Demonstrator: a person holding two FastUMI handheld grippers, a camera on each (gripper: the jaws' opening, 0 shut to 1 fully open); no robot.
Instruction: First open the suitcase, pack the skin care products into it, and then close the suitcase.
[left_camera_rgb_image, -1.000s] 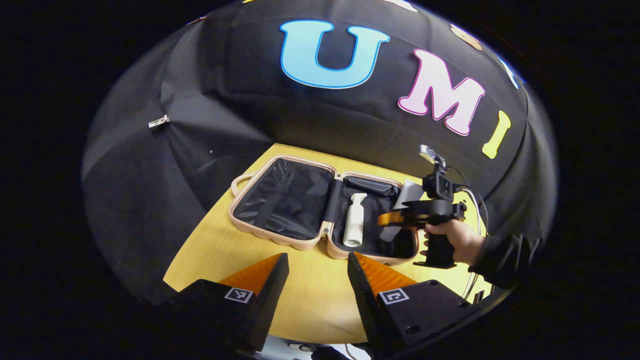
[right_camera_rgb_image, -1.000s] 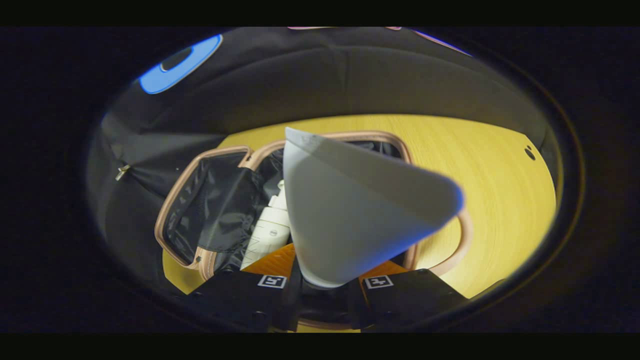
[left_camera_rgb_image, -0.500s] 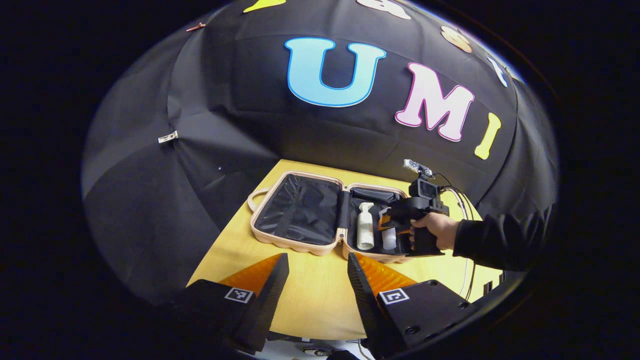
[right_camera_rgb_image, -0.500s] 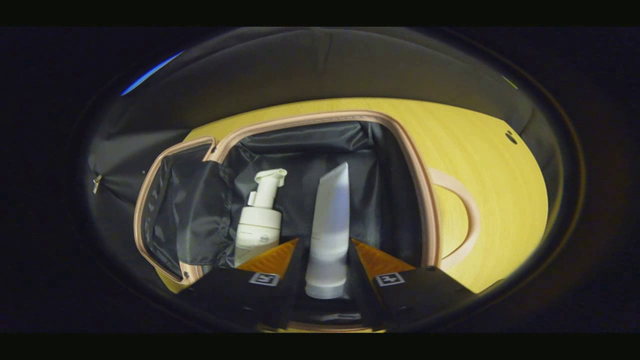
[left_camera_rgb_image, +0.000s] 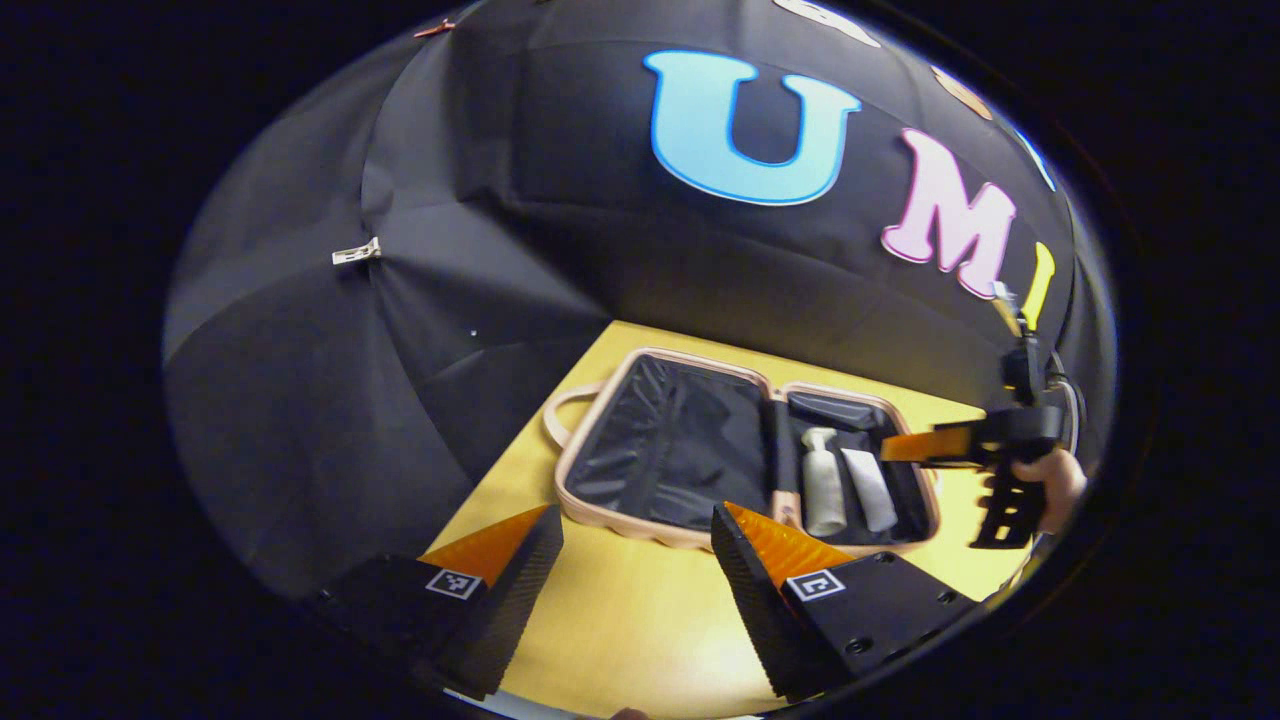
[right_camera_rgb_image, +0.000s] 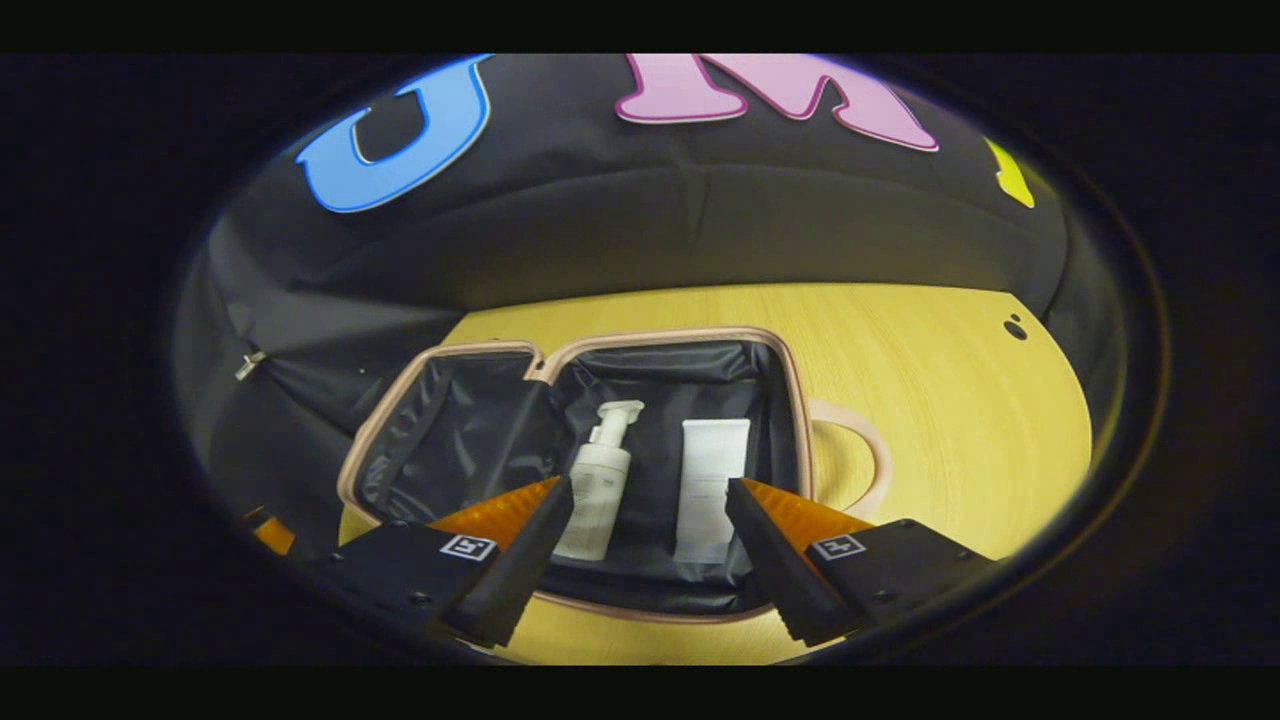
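A pink suitcase (right_camera_rgb_image: 795, 400) (left_camera_rgb_image: 620, 515) lies open flat on the yellow table, both halves lined in black. In its right half lie a white pump bottle (right_camera_rgb_image: 597, 482) (left_camera_rgb_image: 822, 482) and a white tube (right_camera_rgb_image: 710, 470) (left_camera_rgb_image: 868, 490), side by side. My right gripper (right_camera_rgb_image: 650, 495) is open, hanging just above the suitcase's near edge with nothing between its fingers; in the left gripper view it (left_camera_rgb_image: 925, 447) hovers over the suitcase's right end, held by a hand. My left gripper (left_camera_rgb_image: 637, 525) is open above the table in front of the suitcase.
The yellow wooden table (right_camera_rgb_image: 950, 400) (left_camera_rgb_image: 620, 620) stretches bare to the right of the suitcase, with a small dark hole (right_camera_rgb_image: 1015, 327) near its far right corner. The suitcase's handles stick out at its right (right_camera_rgb_image: 865, 460) and left (left_camera_rgb_image: 556, 425) ends. Black cloth walls close in behind.
My right gripper has let go of the white tube, which now lies in the suitcase beside the pump bottle, and has drawn back and up. My left gripper has shifted a little leftward.
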